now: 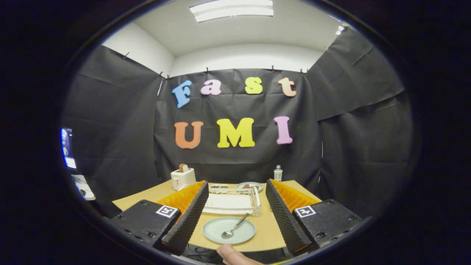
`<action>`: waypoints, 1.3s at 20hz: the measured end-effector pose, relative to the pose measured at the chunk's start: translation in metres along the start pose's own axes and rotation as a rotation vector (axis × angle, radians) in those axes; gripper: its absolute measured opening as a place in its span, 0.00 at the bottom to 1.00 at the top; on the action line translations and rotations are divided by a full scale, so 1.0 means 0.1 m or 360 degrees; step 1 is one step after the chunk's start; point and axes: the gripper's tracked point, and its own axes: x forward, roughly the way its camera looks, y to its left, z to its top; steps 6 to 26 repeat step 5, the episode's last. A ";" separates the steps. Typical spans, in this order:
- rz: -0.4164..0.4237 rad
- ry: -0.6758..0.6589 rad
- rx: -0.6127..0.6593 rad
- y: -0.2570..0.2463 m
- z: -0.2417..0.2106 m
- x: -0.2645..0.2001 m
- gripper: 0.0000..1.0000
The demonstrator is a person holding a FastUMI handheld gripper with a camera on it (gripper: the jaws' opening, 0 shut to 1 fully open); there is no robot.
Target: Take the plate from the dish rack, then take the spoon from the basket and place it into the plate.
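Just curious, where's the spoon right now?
The spoon lies in the plate on the table, between the open tongs, just before the dish rack.

Pale green plate, silver spoon, white dish rack, white toaster, light wood counter, black cloth wall.

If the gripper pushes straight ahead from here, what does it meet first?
Probably the dish rack. The gripper is open, with the plate and spoon low between its fingers, likely beneath its line. The rack stands just beyond them on the table. Depth is unclear, so it might pass over.
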 end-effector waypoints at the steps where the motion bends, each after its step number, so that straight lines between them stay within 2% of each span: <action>1: -0.0003 0.0011 0.0002 -0.01 -0.03 0.01 1.00; 26: 0.0007 0.0051 0.0017 -0.03 -0.11 0.00 1.00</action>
